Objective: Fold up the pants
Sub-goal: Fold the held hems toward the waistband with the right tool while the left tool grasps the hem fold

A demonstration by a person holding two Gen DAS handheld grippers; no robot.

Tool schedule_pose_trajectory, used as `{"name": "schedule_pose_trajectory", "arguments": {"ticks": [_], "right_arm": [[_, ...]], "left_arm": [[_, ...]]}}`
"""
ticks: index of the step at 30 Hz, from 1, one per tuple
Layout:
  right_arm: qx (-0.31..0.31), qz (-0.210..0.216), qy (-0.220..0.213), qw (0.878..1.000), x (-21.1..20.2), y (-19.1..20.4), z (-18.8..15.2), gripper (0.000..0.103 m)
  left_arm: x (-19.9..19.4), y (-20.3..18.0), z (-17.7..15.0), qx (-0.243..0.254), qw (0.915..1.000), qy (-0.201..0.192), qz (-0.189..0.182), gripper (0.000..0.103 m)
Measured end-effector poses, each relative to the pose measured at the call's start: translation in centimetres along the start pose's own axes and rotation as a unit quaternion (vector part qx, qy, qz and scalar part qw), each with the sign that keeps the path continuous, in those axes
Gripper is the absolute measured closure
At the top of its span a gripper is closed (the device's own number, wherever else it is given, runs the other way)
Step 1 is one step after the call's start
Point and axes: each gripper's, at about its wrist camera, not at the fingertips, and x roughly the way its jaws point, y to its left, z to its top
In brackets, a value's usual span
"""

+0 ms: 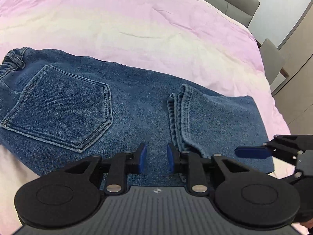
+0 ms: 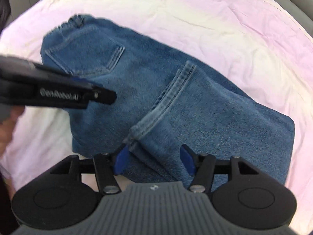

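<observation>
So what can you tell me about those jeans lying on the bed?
The jeans are blue denim with lighter stitching, lying on a pink bed sheet and already folded: the leg ends are doubled back, their hems lying across the thigh. A back pocket faces up beside an elastic-looking waistband. The cloth lies fairly flat. The left gripper and the right gripper hover close over the near edge, neither clamping the cloth.

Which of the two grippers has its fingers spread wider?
The right gripper. Its blue fingers stand wide apart over the folded jeans; the left gripper shows a narrower gap.
</observation>
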Motion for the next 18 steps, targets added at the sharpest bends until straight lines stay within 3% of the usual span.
{"name": "schedule_pose_trajectory", "arguments": {"ticks": [4, 8, 13, 18], "right_arm": [[0.009, -0.018, -0.023, 1.000, -2.3, -2.6, 0.2, 0.045], [0.020, -0.028, -0.025, 0.999, -2.5, -5.4, -0.7, 0.066], [0.052, -0.010, -0.024, 0.998, -1.0, -8.0, -1.3, 0.065], [0.058, 0.026, -0.008, 0.998, 1.3, -7.6, -2.0, 0.065]], "left_arm": [[-0.1, 0.1, 0.8, -0.020, 0.9996, 0.001, -0.019, 0.075], [0.7, 0.2, 1.3, -0.047, 0.9982, 0.007, -0.037, 0.073], [2.5, 0.1, 1.4, -0.094, 0.9919, 0.031, -0.080, 0.061], [5.6, -0.3, 0.7, -0.127, 0.9878, 0.056, -0.070, 0.050]]}}
